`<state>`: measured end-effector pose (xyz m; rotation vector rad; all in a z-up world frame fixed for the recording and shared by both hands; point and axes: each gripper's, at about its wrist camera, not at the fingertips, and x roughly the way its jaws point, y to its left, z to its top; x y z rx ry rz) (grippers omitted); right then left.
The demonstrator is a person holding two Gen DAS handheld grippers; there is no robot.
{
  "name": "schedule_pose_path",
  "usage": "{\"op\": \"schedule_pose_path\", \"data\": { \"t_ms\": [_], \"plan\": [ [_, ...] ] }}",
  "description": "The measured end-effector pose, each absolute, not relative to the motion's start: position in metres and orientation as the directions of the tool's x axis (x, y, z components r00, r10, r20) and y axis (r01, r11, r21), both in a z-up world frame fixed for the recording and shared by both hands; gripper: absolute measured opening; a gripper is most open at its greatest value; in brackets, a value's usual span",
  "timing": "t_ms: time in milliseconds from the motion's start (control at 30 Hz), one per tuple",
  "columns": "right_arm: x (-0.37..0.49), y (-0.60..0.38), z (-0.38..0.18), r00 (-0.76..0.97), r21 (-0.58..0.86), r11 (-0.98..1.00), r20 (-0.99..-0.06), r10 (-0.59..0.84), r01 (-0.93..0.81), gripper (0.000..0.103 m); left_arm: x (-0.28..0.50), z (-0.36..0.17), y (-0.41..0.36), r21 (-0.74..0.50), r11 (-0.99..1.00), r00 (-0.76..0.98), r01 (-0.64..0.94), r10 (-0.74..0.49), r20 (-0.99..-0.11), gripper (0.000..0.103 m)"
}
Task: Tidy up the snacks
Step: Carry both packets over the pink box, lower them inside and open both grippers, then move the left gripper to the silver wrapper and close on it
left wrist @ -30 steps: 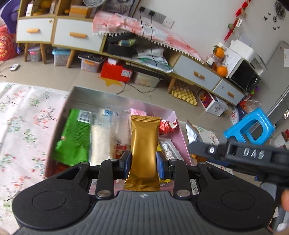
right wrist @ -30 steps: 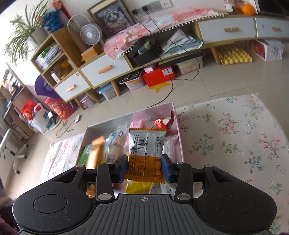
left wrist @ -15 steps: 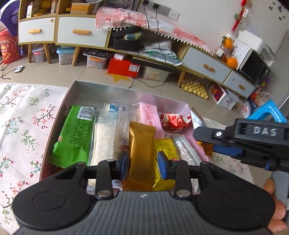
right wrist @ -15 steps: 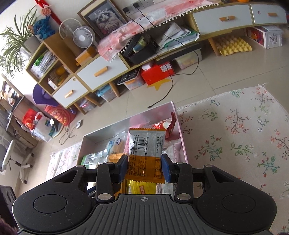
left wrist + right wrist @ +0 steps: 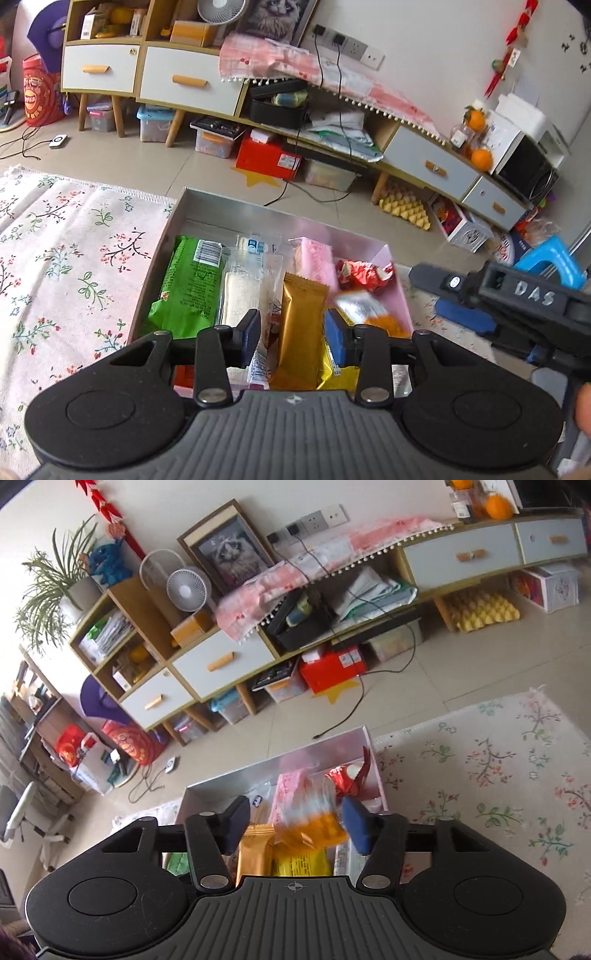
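Both tools have just been opening: the right tool [image 5: 293, 825] has spread wide and its orange packet [image 5: 317, 825] drops blurred into the pink box [image 5: 400, 295]; the left tool [image 5: 291, 334] parts slightly, freeing the gold packet [image 5: 301, 325] standing inside, so both snacks look delivered.

Black grippers [image 5: 291, 338] — blue pads [image 5: 337, 341]

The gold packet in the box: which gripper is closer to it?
Left. The gold packet stands between the left gripper's just-opened pads, apparently untouched. The right gripper hangs over an orange packet beside it.
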<state>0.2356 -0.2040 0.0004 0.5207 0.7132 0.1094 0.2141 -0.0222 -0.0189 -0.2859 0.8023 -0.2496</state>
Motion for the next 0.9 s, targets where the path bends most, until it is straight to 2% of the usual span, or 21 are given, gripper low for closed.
{"op": "schedule_pose_path", "data": {
  "t_ms": [200, 533, 900],
  "plan": [
    [0.223, -0.212, 0.000, 0.712, 0.546, 0.828, -0.630, 0.309, 0.124, 0.058, 0.197, -0.013, -0.021, -0.296, 0.944, 0.676, 0.144, -0.312, -0.667, 0.040],
    [0.180, -0.199, 0.030, 0.701, 0.488, 0.871, -0.642, 0.311, 0.060, 0.058, 0.172, -0.014, -0.016, -0.262, 0.957, 0.658, 0.124, -0.277, -0.700, 0.040],
    [0.130, -0.186, 0.033, 0.686, 0.391, 0.920, -0.675, 0.272, 0.020, 0.058, 0.149, -0.021, -0.026, -0.201, 0.969, 0.628, 0.144, -0.246, -0.738, 0.057]
  ]
}}
